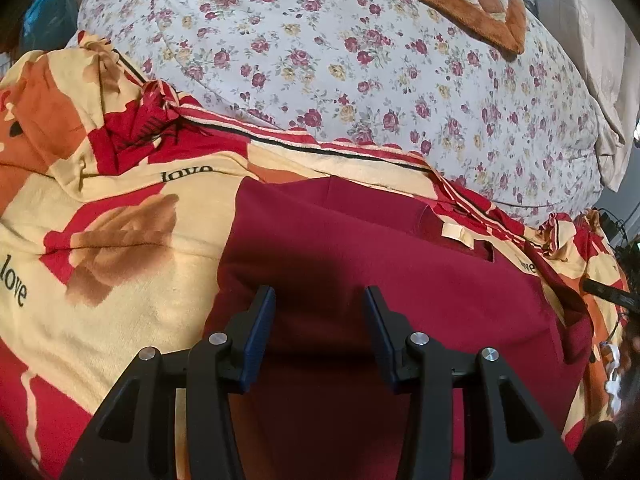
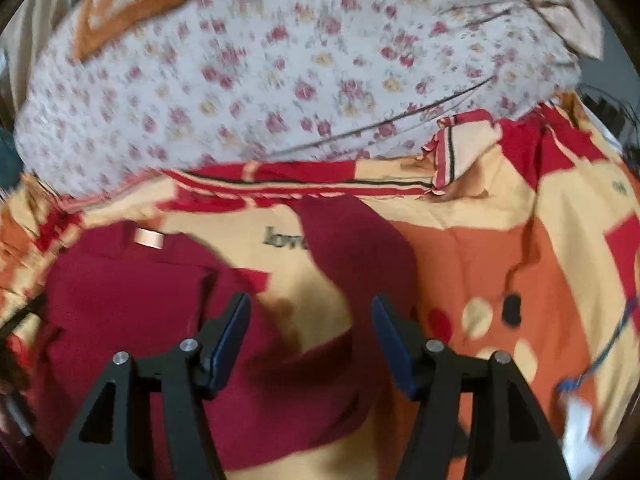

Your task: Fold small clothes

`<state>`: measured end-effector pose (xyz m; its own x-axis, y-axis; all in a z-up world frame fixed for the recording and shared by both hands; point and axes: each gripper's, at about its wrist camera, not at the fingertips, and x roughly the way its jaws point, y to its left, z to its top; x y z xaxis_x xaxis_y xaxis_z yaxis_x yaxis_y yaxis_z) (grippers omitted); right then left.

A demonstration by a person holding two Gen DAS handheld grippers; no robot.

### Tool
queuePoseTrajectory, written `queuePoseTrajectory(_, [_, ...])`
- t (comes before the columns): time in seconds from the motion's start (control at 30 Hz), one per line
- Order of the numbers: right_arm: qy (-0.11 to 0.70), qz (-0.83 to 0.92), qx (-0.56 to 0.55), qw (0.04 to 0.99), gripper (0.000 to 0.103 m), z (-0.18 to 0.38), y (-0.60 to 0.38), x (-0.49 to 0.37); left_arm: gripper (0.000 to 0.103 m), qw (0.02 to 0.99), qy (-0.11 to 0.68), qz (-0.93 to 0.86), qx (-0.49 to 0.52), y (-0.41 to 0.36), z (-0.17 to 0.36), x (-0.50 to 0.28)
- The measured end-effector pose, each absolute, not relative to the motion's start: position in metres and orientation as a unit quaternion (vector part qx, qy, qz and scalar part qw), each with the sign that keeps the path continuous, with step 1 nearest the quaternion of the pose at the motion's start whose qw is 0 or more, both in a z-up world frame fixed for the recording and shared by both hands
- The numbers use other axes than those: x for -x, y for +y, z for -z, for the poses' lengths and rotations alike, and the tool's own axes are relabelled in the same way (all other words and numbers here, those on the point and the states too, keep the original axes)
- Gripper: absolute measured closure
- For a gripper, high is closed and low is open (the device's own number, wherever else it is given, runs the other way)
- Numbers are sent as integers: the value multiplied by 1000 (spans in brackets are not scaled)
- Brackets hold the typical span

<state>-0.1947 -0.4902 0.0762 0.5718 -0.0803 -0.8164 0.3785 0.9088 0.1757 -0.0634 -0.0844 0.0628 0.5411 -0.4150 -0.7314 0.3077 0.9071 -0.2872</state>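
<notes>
A small maroon shirt (image 1: 360, 248) lies on a red-and-cream blanket (image 1: 120, 216), one sleeve (image 2: 352, 248) spread aside. Left gripper (image 1: 320, 312) and right gripper (image 2: 312, 320) hover wide open, holding nothing. Folding looks barely begun; next, probably pinching that sleeve inward. Motion blur obscures the right view; the hem is hidden.
</notes>
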Motion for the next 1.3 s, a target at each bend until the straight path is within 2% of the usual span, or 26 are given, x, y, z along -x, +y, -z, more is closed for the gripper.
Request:
queuePoseTrajectory(0.17, [505, 133, -122, 844, 37, -34, -505, 139, 79, 875, 433, 206, 59, -86, -61, 61])
queuePoseTrajectory(0.23, [523, 139, -104, 835, 43, -15, -509, 125, 79, 875, 433, 206, 60, -86, -60, 60])
queuePoseTrajectory(0.3, [524, 151, -107, 831, 79, -6, -516, 123, 79, 875, 433, 206, 58, -87, -60, 59])
queuePoseTrajectory(0.37, [507, 142, -156, 836, 94, -6, -528, 129, 79, 876, 433, 206, 57, -87, -60, 59])
queuePoseTrajectory(0.6, [385, 44, -314, 867, 94, -69, -549, 179, 79, 879, 424, 206, 67, -83, -66, 59])
queuePoseTrajectory(0.87, [274, -121, -350, 887, 94, -176, -505, 228, 79, 885, 411, 195, 98, -67, -76, 63])
queuePoseTrajectory(1.07, [292, -252, -298, 873, 94, -219, -423, 227, 79, 892, 393, 192, 115, -56, -85, 67])
queuePoseTrajectory(1.3, [381, -336, -226, 831, 94, -203, -316, 185, 79, 895, 379, 182, 150, -33, -94, 69])
